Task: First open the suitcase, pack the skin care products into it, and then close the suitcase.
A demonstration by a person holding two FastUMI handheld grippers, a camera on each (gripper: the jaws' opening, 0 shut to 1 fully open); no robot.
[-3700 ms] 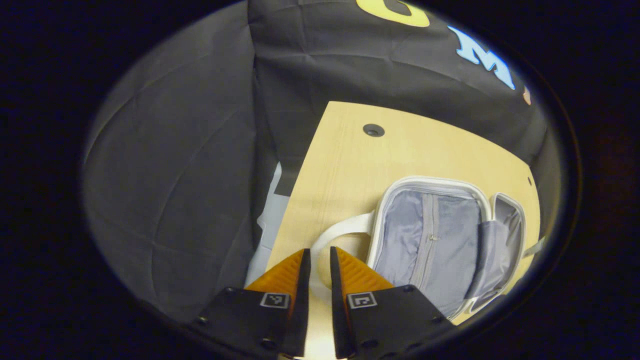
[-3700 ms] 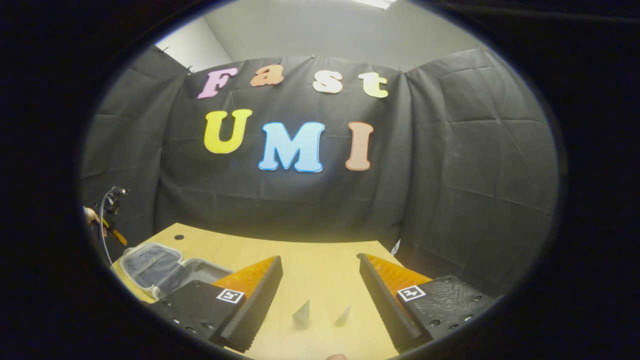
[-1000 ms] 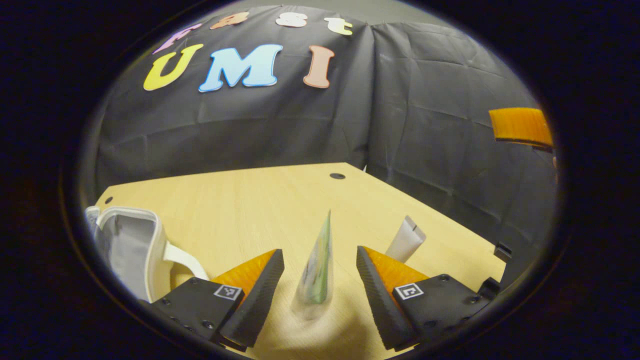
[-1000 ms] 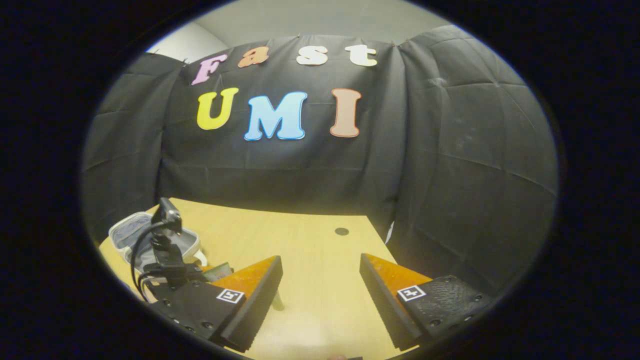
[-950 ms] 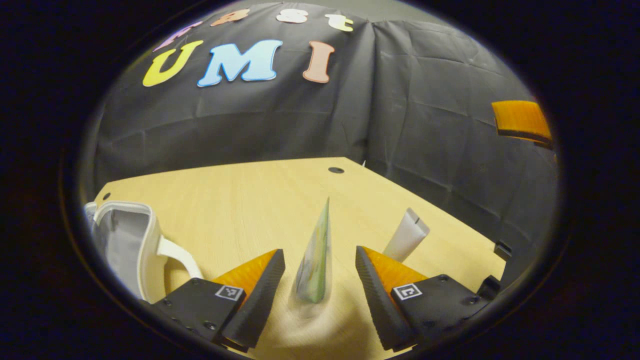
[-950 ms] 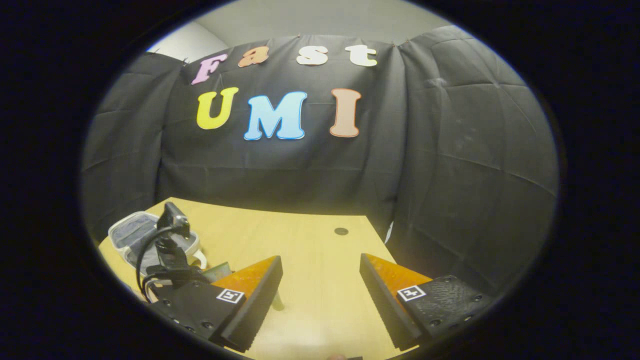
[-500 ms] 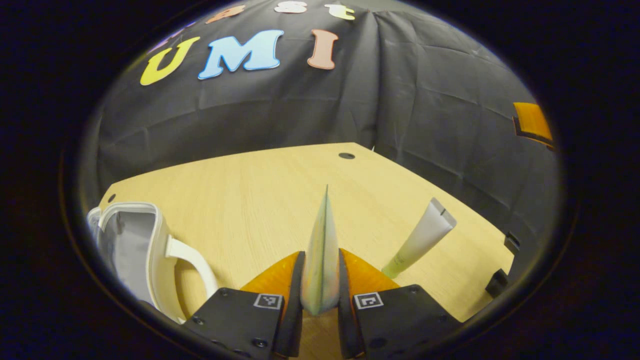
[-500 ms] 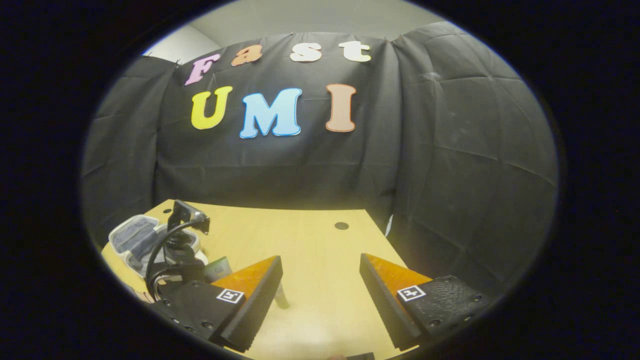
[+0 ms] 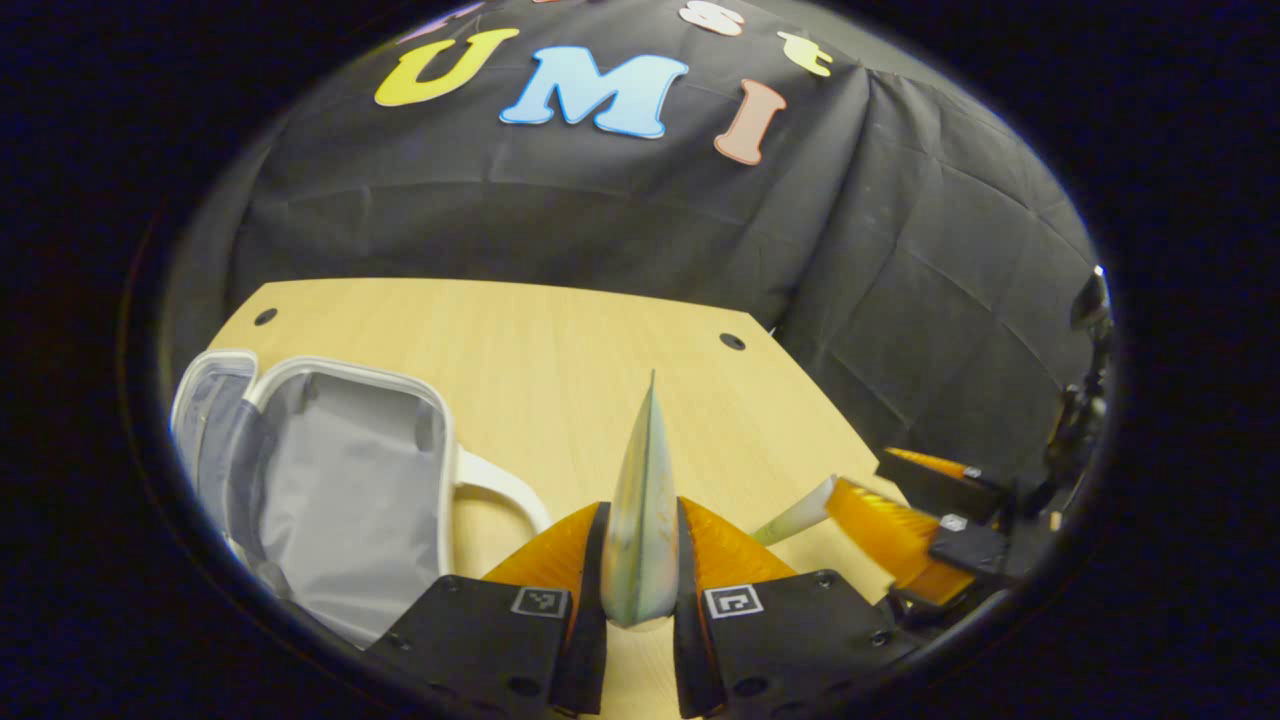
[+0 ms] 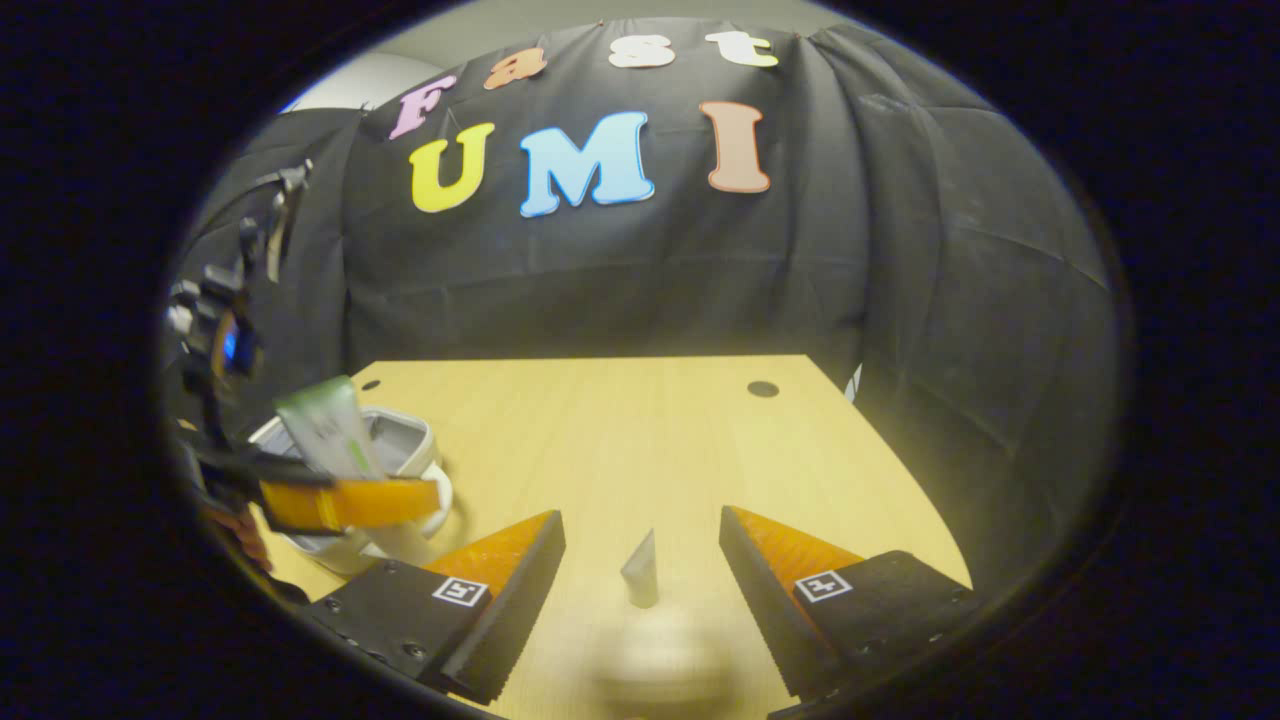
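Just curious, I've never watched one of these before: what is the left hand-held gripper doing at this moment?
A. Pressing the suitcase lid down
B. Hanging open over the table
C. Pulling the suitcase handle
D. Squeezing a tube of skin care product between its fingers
D: in the left gripper view the left hand-held gripper has both fingers pressed on the green tube, beside the open suitcase.

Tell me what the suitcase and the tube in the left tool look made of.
Suitcase: seemingly a white hard plastic rim, smooth, with grey fabric lining that creases softly. Tube held in the left tool: probably soft plastic, slightly glossy, flattened to a crimped edge at its far end.
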